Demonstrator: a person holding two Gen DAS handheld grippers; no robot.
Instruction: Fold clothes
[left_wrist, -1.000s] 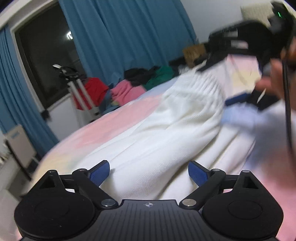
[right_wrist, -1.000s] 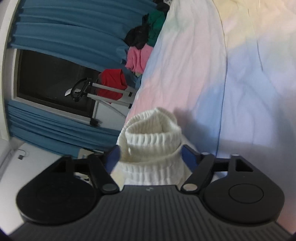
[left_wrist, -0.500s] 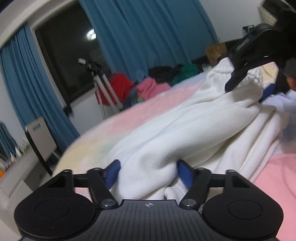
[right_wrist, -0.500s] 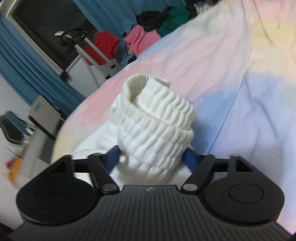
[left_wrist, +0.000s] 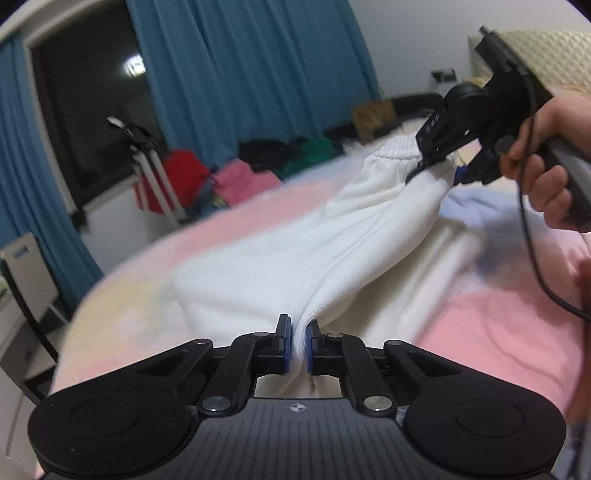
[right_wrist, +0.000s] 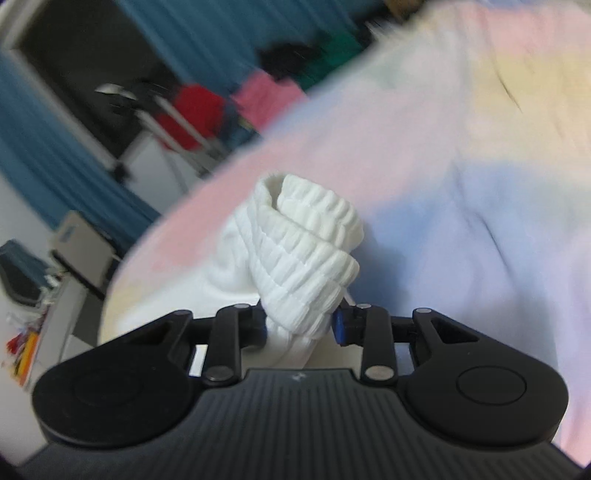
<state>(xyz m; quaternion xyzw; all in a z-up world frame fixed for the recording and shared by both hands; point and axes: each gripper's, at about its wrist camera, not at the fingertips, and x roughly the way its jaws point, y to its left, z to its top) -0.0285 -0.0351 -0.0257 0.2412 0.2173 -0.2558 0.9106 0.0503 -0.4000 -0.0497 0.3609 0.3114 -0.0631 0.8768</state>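
A white garment with a ribbed elastic band hangs stretched above the pastel bedsheet. My left gripper is shut on a bunched fold of its plain end. My right gripper is shut on the ribbed band, which bulges out past the fingers. In the left wrist view the right gripper shows at the upper right, held by a hand, lifting the band end of the garment clear of the bed.
The bed is covered by a pink, yellow and blue sheet. A pile of pink, red, green and black clothes lies at the bed's far edge. Blue curtains, a dark window and a tripod stand behind. A desk is left.
My left gripper has closed on the white garment. Both grippers have lifted, so the cloth is now stretched between them above the bed.
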